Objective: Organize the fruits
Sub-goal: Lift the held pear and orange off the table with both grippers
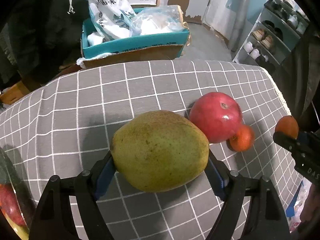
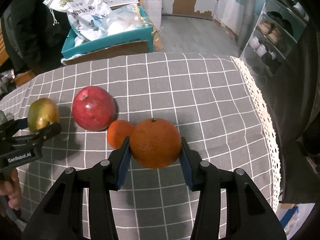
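My left gripper (image 1: 160, 156) is shut on a large green-yellow pear (image 1: 160, 150), both blue pads pressing its sides, and holds it just above the grey checked tablecloth (image 1: 80, 110). My right gripper (image 2: 155, 142) is shut on a big orange (image 2: 155, 143). A red apple (image 2: 93, 108) lies on the cloth with a small tangerine (image 2: 118, 133) touching it, right beside the held orange. In the left wrist view the apple (image 1: 215, 118) and tangerine (image 1: 242, 138) sit right of the pear.
A blue cardboard box (image 1: 136, 44) full of bags stands behind the table. A shoe rack (image 1: 270, 38) is at the far right. The cloth's lace edge (image 2: 260, 110) marks the table's right side. A clear bowl (image 1: 16, 216) with red fruit shows at the lower left.
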The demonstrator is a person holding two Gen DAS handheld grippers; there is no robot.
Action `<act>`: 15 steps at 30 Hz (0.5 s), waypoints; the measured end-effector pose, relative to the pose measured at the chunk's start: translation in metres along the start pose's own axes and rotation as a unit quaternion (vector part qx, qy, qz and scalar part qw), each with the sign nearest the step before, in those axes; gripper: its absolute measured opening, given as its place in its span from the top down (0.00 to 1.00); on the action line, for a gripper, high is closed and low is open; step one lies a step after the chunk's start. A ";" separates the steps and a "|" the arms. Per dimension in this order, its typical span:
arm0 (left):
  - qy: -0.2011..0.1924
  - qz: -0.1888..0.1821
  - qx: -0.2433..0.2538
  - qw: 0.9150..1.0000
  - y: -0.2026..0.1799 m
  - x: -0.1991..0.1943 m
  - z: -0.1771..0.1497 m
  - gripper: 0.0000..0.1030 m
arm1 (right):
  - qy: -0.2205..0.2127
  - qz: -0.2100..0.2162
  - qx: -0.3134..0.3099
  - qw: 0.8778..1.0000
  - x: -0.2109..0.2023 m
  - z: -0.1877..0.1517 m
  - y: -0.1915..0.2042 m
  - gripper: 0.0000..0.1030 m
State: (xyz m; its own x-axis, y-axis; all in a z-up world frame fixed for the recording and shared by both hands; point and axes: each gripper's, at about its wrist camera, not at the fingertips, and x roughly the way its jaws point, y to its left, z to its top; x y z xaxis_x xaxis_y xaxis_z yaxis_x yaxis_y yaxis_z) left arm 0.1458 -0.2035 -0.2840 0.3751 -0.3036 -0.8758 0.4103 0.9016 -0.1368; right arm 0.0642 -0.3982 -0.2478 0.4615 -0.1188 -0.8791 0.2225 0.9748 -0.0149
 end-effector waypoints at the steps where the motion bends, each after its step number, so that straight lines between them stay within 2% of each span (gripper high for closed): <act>1: -0.004 0.001 -0.001 1.000 0.001 -0.004 -0.001 0.19 | -0.002 0.000 -0.001 1.000 -0.002 0.001 0.001 0.56; 15: -0.059 0.022 -0.001 0.998 0.008 -0.071 -0.009 0.19 | -0.042 0.013 -0.021 0.999 -0.035 0.008 0.023 0.56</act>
State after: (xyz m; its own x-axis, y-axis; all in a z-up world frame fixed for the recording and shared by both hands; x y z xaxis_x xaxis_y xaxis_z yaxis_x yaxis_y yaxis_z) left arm 0.1149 -0.1716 -0.2274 0.4878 -0.2981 -0.8205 0.3894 0.9155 -0.1012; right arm 0.0601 -0.3729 -0.2137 0.5371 -0.1061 -0.8369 0.1738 0.9847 -0.0133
